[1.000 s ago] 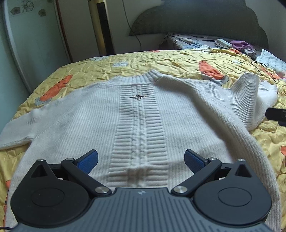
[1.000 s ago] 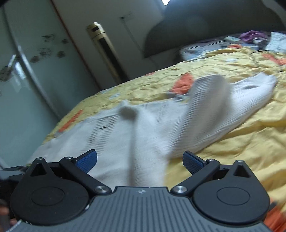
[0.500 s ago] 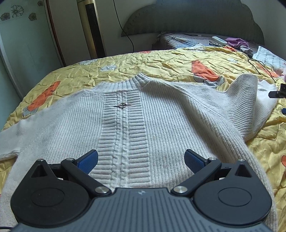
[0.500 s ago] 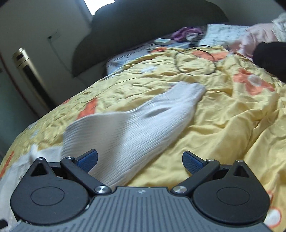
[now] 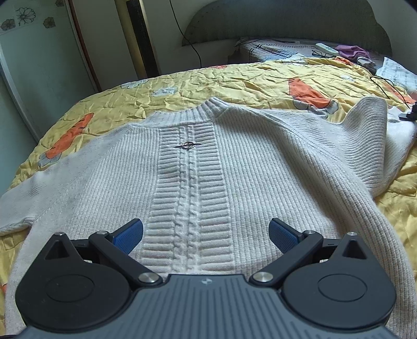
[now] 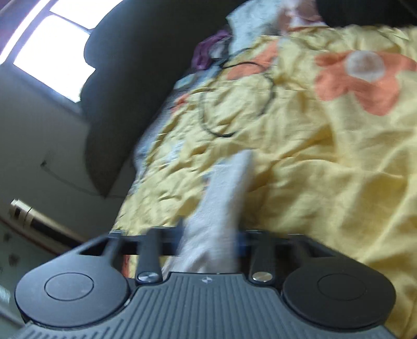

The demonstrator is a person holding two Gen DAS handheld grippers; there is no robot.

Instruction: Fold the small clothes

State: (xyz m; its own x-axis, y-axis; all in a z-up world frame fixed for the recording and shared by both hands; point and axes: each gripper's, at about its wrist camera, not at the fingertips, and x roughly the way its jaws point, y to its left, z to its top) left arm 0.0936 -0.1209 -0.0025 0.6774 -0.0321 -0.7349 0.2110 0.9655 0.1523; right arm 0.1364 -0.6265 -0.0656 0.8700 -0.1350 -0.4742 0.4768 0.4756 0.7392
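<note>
A cream knit sweater (image 5: 255,169) lies flat, front up, on a yellow bedspread (image 5: 208,83), collar at the far side. Its right sleeve (image 5: 372,135) is bunched up at the right. My left gripper (image 5: 206,232) is open and empty, hovering over the sweater's lower middle near the hem. My right gripper (image 6: 212,242) is shut on the sweater's sleeve (image 6: 224,198), which runs up between the jaws; that view is tilted and blurred. The right gripper's tip shows small at the right edge of the left wrist view (image 5: 411,112).
A dark headboard (image 5: 286,20) and a pillow with a remote, glasses and a purple cloth (image 5: 351,50) are at the bed's far end. A black cable (image 6: 234,99) loops on the bedspread. A wardrobe (image 5: 39,65) stands left.
My right gripper has swung right along the sleeve and closed on its end, tilting sharply. My left gripper has drifted slightly over the sweater body and stays open.
</note>
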